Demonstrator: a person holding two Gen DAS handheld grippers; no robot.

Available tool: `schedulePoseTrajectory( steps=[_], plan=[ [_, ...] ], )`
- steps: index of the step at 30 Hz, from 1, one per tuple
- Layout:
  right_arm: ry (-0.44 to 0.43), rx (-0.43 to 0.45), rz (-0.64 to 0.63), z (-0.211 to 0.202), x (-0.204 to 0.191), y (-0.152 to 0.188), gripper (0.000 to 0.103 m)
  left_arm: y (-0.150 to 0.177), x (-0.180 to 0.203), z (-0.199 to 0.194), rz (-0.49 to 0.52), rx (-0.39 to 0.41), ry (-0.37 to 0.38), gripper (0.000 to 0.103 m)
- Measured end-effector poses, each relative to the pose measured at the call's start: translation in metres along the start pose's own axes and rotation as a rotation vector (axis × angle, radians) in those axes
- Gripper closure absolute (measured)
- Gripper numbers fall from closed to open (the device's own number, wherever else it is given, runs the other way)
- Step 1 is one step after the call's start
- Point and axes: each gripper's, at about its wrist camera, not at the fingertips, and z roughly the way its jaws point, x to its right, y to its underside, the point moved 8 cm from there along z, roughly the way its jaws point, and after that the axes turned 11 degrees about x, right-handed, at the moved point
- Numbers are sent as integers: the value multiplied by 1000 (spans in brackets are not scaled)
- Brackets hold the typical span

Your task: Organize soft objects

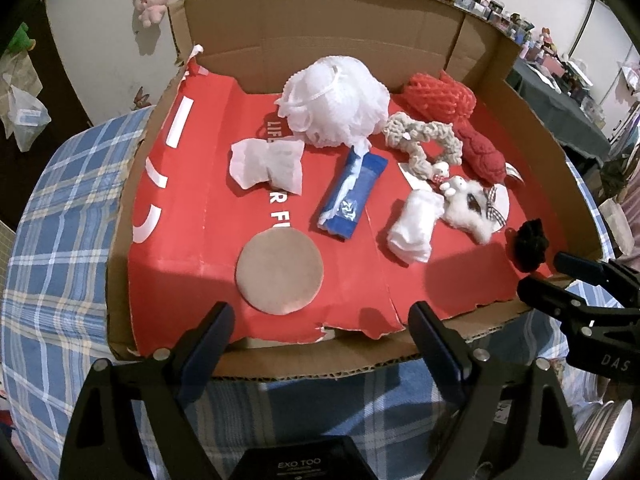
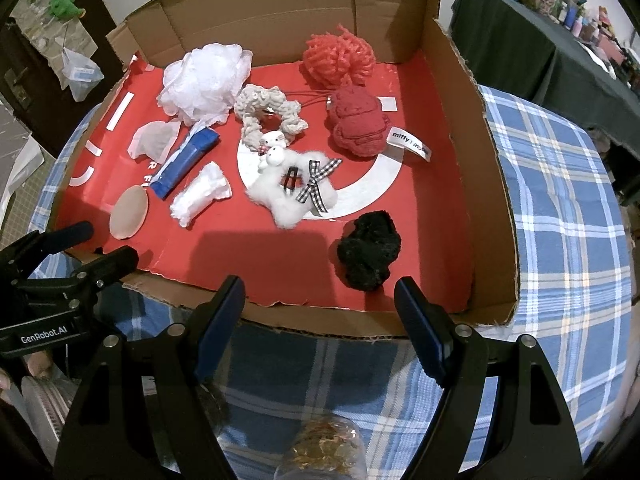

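A flat cardboard box [image 1: 472,32] with a red floor holds several soft items. Among them are a white mesh pouf [image 1: 336,100], a red mesh pouf [image 2: 340,56], a beige scrunchie [image 2: 268,114], a red knit piece [image 2: 358,122], a white fluffy star clip [image 2: 294,194], a black fuzzy scrunchie [image 2: 368,254], a blue tissue pack [image 1: 352,196] and a round tan puff [image 1: 280,272]. My left gripper [image 1: 320,316] hovers open over the box's near edge, just short of the tan puff. My right gripper [image 2: 320,286] is open too, nothing between its fingers, the black scrunchie just beyond its right finger.
The box lies on a blue plaid cloth [image 2: 560,200]. Its cardboard walls rise at the back and right. A dark-covered table [image 2: 520,52] with clutter stands to the right. A clear jar [image 2: 324,452] shows below the right gripper.
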Motion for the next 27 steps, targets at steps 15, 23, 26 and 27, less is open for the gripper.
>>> schedulePoseTrajectory(
  steps=[15,23,26,27],
  plan=[
    [4,1,-9,0,0,0,26,1,0,-1,4,7,-7,13],
    [8,4,-12,-1,0,0,26,0,0,-2,6,12,-13,13],
    [10,6,-11,-1,0,-1,26,0,0,-2,1,12,-14,13],
    [9,5,-12,-1,0,-1,26,0,-1,-2,1,11,-13,13]
  ],
)
